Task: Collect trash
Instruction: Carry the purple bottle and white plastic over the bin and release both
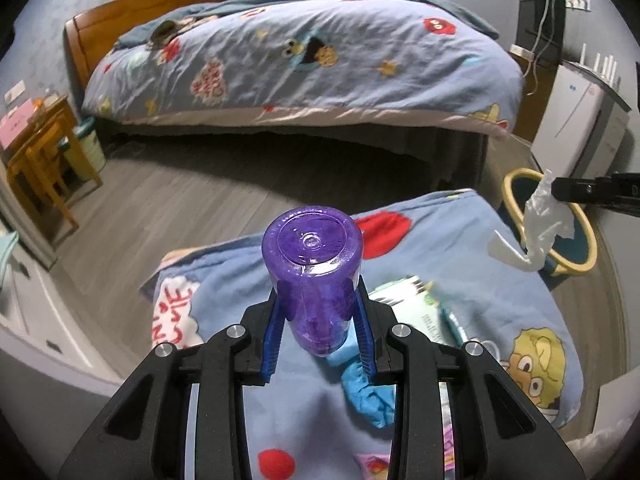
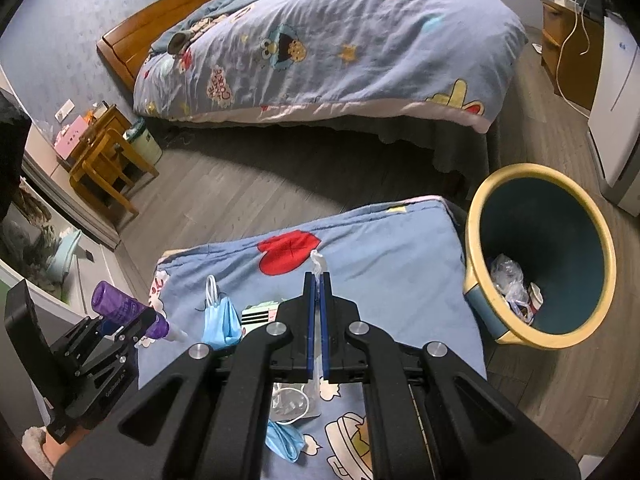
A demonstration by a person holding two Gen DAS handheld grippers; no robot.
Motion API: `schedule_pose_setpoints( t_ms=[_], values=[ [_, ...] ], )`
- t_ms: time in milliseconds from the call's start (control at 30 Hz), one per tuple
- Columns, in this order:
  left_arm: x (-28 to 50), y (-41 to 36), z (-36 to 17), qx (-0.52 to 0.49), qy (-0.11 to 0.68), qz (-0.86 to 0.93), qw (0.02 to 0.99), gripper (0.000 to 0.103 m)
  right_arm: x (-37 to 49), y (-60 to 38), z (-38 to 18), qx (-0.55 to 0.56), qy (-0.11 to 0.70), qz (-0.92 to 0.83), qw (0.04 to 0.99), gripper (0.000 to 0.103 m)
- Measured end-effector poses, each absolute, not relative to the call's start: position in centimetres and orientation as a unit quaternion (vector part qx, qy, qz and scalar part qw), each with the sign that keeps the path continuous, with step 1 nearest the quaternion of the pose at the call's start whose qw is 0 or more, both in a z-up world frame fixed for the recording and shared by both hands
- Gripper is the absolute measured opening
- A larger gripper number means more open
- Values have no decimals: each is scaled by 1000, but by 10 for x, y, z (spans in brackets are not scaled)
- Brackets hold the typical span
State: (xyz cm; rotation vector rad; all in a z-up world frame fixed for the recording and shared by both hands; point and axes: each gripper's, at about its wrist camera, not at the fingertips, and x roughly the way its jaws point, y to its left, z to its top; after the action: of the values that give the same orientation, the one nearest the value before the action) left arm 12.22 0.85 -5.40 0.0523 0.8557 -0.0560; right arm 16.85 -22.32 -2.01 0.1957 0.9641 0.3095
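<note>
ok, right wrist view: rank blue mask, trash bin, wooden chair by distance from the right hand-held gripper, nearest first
1. Blue mask, on the blanket just left of the right hand-held gripper.
2. Trash bin, on the floor to the right.
3. Wooden chair, far left, beside the bed.

purple bottle (image 1: 312, 280): base-forward, clamped | white wrapper (image 1: 540, 216): crumpled, pinched | trash bin (image 2: 600, 240)

Home bedroom, bed (image 1: 304, 64) with cartoon quilt, wooden headboard (image 1: 132, 16), nightstand (image 2: 568, 56)
</note>
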Motion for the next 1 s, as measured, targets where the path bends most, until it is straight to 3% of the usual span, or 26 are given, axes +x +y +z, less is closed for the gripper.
schedule_pose_setpoints(
  t_ms=[433,1000],
  values=[
    [122,-44,-28,55,394,-88,913,33,168,-270,13,115,426,134,887,2],
    [165,-161,-21,98,400,-170,895,33,181,-381,8,155,412,56,896,2]
  ],
)
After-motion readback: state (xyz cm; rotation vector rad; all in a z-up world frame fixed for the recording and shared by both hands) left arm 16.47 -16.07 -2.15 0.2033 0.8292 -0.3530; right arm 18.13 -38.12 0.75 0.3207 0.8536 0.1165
